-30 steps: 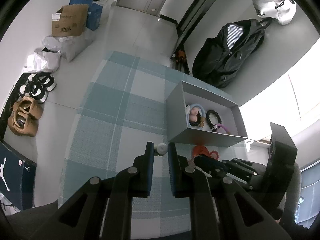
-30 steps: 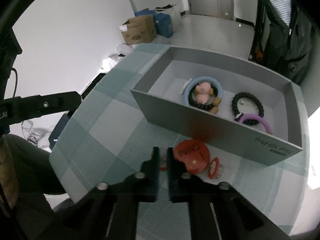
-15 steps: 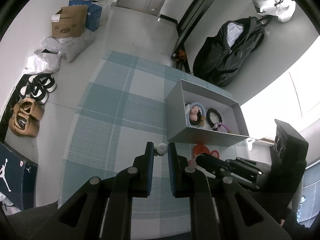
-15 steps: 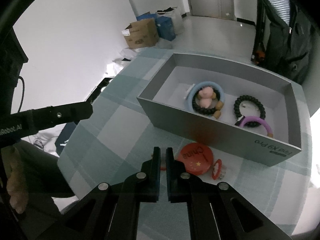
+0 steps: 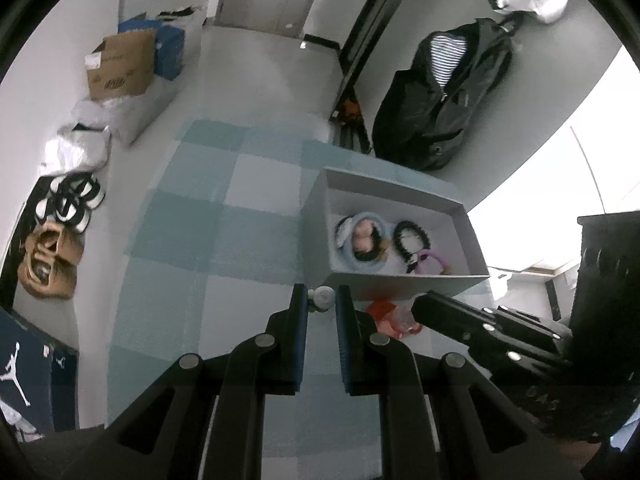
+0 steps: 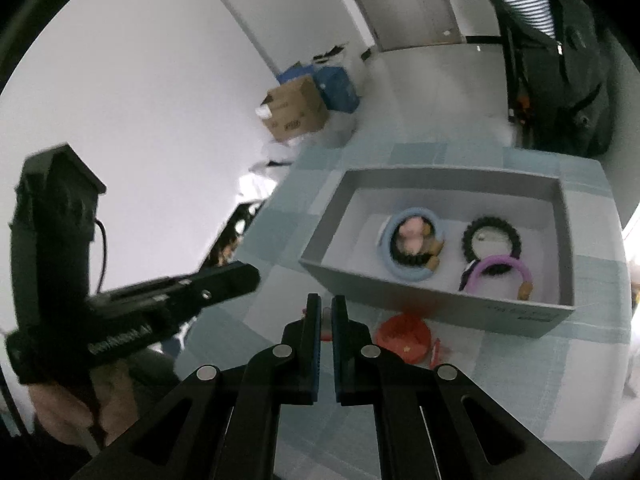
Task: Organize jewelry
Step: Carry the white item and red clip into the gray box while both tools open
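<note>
A grey open box [image 5: 320, 240] [image 6: 420, 298] on the blue checked cloth holds a pale blue ring with beads [image 6: 414, 244], a black bead bracelet [image 6: 492, 240] and a purple ring [image 6: 500, 276]. My left gripper [image 5: 322, 300] is shut on a small white bead-like piece [image 5: 323, 298], held above the cloth near the box's front left corner. My right gripper [image 6: 326, 312] is shut on a small reddish piece [image 6: 327, 326], mostly hidden between the fingers. A red round lid [image 6: 404, 336] and a small red-rimmed item [image 6: 435, 350] lie in front of the box.
The cloth-covered table [image 5: 180, 240] ends at the left, with shoes [image 5: 52, 260] and cardboard boxes [image 5: 120, 64] on the floor beyond. A black jacket [image 5: 440, 96] hangs behind the box. The left gripper's body [image 6: 120, 312] shows at the left in the right wrist view.
Both grippers have risen and pulled back from the table, each keeping its small piece. The box looks smaller and farther. The left gripper has come closer in the right wrist view.
</note>
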`<move>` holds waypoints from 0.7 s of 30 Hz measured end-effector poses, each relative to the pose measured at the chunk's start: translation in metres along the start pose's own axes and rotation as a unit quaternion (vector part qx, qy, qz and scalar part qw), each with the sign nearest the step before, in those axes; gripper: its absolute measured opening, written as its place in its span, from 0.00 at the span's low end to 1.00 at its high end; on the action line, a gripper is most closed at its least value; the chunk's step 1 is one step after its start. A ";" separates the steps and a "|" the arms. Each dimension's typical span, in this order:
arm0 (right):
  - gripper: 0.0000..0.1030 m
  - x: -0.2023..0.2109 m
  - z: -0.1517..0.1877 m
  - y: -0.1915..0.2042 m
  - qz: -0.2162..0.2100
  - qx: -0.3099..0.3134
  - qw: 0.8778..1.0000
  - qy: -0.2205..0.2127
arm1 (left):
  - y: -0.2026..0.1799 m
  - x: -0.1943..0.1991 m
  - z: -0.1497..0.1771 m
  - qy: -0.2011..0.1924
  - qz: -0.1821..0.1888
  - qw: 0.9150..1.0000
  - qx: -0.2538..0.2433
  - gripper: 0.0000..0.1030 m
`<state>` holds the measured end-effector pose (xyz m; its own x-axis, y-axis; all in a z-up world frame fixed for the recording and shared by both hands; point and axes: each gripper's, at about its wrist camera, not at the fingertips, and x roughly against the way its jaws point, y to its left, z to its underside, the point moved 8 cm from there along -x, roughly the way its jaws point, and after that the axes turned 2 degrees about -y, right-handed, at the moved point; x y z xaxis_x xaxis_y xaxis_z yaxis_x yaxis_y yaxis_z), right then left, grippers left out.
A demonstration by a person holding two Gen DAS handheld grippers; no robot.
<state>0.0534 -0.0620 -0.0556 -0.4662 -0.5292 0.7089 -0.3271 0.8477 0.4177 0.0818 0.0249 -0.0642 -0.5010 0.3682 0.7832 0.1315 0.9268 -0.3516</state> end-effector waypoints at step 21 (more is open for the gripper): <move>0.04 0.040 -0.051 -0.052 -0.001 -0.056 0.996 -0.073 | -0.049 -0.031 -0.034 -0.004 0.044 0.999 -0.027 0.09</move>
<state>0.0933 -0.1255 -0.0197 -0.5820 -0.5242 0.6216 -0.2382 0.8408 0.4860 0.1199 -0.0294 -0.0542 -0.4918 0.4479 0.7467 0.2208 0.8937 -0.3906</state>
